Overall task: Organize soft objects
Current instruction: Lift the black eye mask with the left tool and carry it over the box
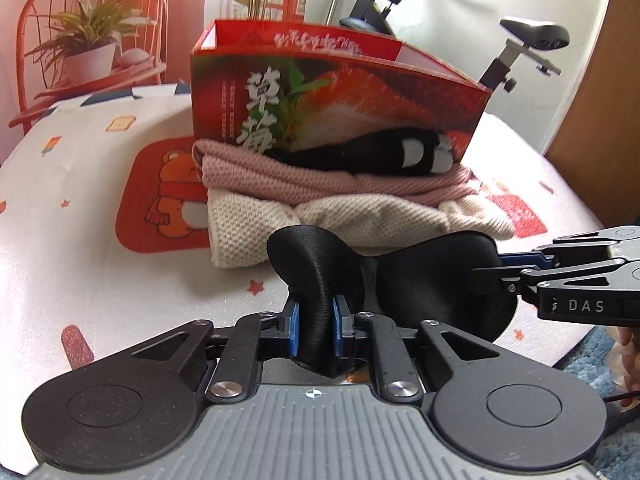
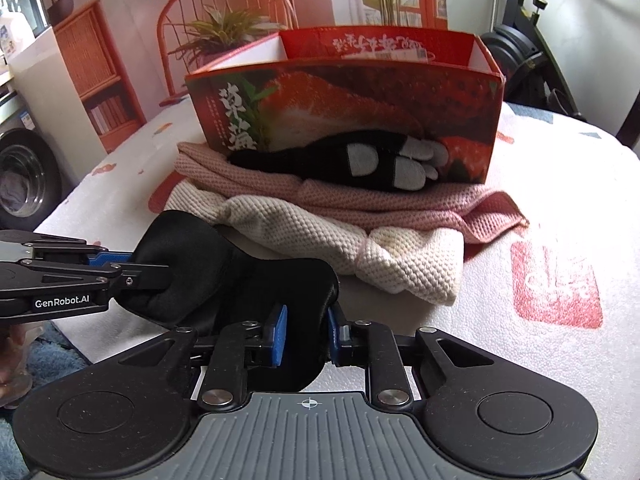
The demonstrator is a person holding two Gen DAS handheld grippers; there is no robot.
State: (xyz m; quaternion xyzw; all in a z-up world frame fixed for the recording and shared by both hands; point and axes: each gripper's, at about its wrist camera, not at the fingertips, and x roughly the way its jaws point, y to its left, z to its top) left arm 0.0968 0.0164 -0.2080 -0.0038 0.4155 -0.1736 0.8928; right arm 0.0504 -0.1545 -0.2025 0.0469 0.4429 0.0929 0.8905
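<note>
Black satin eye mask (image 1: 420, 280) pinched at each end | left claw (image 1: 316, 328), right claw (image 2: 306, 334) both clamped | stretched flat for folding before strawberry box (image 1: 336, 92).

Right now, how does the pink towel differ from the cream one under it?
The pink towel is dusty rose; the cream towel is off-white. The pink towel lies on top, carrying the black-and-white gloves and touching the red box; the cream towel sits at the bottom on the bedspread. The cream towel's weave looks coarser and bumpier than the pink towel's. Both are folded knit cloths in one stack.
</note>
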